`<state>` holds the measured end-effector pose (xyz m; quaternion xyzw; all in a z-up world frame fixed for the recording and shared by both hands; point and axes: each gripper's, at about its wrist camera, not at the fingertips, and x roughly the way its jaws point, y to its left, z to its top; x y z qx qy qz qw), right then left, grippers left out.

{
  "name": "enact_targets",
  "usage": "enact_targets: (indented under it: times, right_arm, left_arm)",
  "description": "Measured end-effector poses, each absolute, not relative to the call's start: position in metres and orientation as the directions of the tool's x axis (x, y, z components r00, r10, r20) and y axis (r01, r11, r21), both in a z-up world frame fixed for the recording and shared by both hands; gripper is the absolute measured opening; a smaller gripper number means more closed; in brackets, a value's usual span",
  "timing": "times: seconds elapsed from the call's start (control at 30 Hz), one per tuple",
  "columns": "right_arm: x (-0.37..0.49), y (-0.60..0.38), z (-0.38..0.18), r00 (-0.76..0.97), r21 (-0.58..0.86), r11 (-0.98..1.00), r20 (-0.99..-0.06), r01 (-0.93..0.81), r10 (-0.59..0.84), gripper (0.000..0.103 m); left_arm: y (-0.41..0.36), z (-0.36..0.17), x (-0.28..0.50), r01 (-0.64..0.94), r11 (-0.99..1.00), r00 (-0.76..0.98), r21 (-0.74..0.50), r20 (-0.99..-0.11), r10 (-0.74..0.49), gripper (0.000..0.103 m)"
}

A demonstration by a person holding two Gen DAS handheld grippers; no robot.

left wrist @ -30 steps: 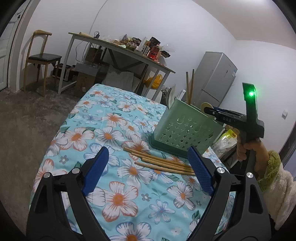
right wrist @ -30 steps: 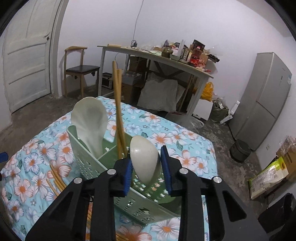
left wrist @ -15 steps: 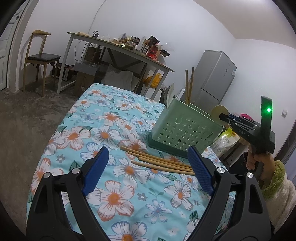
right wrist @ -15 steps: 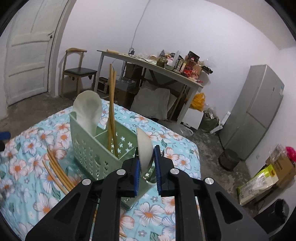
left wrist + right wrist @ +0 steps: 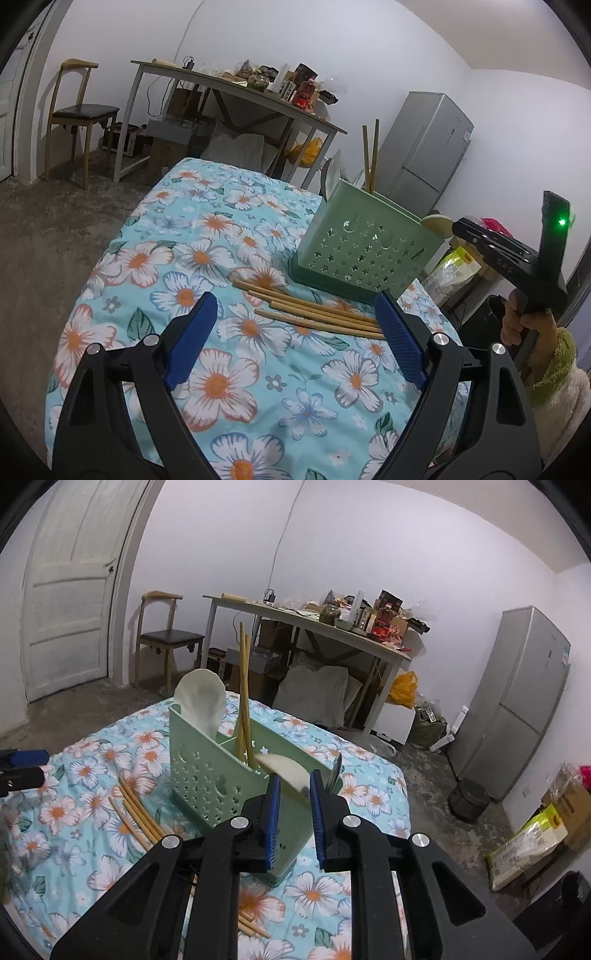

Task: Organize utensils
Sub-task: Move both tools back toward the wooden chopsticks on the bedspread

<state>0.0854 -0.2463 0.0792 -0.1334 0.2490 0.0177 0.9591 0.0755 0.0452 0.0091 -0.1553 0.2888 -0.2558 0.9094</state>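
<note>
A green perforated utensil caddy [image 5: 221, 775] [image 5: 365, 247] stands on the floral table. It holds a pale spoon [image 5: 199, 701] and two upright chopsticks [image 5: 243, 686]. My right gripper [image 5: 293, 805] is at the caddy's near end with its fingers slightly apart; a pale spoon [image 5: 284, 770] lies between them over the caddy rim, and I cannot tell if it is still gripped. Several wooden chopsticks [image 5: 310, 308] lie loose on the cloth beside the caddy. My left gripper [image 5: 291, 339] is open and empty, low over the cloth in front of those chopsticks.
The floral tablecloth [image 5: 207, 236] covers a small table. A cluttered desk [image 5: 314, 627], a chair [image 5: 166, 638], a fridge [image 5: 517, 709] and a door [image 5: 70, 583] stand around the room. Boxes and bags [image 5: 532, 842] sit on the floor at right.
My right gripper pulled back and its fingers spread a little; the spoon tipped from upright to slanting over the caddy rim. My left gripper stayed open and barely moved.
</note>
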Motion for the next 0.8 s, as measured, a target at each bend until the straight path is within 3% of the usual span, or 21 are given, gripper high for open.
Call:
enact_targets:
  times: [0.13, 0.3, 0.37, 0.53, 0.67, 0.8]
  right_arm:
    - [0.071, -0.255, 0.081, 0.88, -0.182, 0.979, -0.474, -0.096, -0.002, 0.019]
    - [0.051, -0.262, 0.079, 0.881, -0.102, 0.991, -0.472, -0.091, 0.032, 0.031]
    - [0.041, -0.261, 0.071, 0.873, -0.046, 0.994, -0.483, -0.102, 0.067, 0.043]
    - [0.034, -0.25, 0.025, 0.8, 0.086, 0.988, -0.58, -0.125, 0.151, 0.064]
    - [0.043, -0.237, -0.026, 0.698, 0.153, 0.986, -0.698, -0.07, 0.158, 0.069]
    - [0.045, -0.232, -0.054, 0.648, 0.193, 0.981, -0.745, -0.019, 0.159, 0.069]
  left_arm:
    - [0.041, 0.008, 0.073, 0.379, 0.826, 0.699, -0.418, -0.456, -0.551, 0.083]
    - [0.036, 0.004, 0.071, 0.378, 0.832, 0.693, -0.406, -0.472, -0.545, 0.083]
    - [0.035, 0.002, 0.07, 0.376, 0.836, 0.69, -0.399, -0.482, -0.54, 0.083]
    - [0.03, -0.01, 0.072, 0.35, 0.845, 0.668, -0.405, -0.524, -0.528, 0.083]
    - [0.025, -0.015, 0.077, 0.339, 0.838, 0.648, -0.428, -0.539, -0.538, 0.083]
    - [0.022, -0.016, 0.09, 0.314, 0.825, 0.634, -0.47, -0.543, -0.551, 0.083]
